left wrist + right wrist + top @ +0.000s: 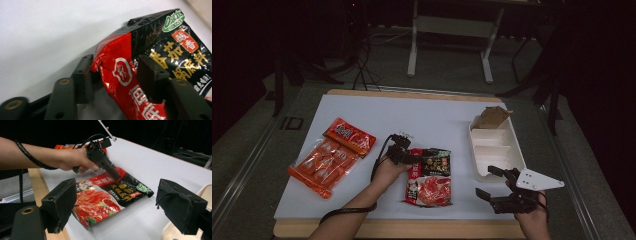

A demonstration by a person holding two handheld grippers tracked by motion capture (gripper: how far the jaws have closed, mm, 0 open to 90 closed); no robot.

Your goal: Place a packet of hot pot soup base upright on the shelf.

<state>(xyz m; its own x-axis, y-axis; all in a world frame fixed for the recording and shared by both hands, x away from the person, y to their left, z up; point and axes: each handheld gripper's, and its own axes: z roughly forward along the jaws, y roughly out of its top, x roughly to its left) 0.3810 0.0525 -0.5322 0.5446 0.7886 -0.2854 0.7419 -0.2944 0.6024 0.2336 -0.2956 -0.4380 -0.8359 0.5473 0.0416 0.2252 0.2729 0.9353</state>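
From the high view, the red-and-black sauce packet (428, 176) lies flat near the middle of the worktop (412, 115), toward its near edge. The left claw (404, 156) sits at the packet's upper left corner. The right claw (497, 182) hangs open near the near right corner, just in front of the white tray (512, 155), holding nothing. A brown paper bag (490, 118) rests at the tray's far end, and two orange snack packs (332, 155) lie well apart toward the left edge.

In the left gripper view, the packet's (150, 70) crumpled corner sits between the two jaws. One finger (150, 75) lies over the printed face, the other is just beside the red edge. The film looks pinched, yet I cannot tell whether both pads truly press on it.

In the right gripper view, the left claw (113, 173) angles down onto the packet's (110, 197) far corner, and the right claw's (117, 202) own jaws stand wide apart with nothing between them.

The step in hand looks like taking hold of the packet's corner. The next move probably calls for a firm close on that corner, then a lift toward the tray. The bare worktop between packet and tray leaves open room. The tray's near rim and the waiting right claw are the things to clear.
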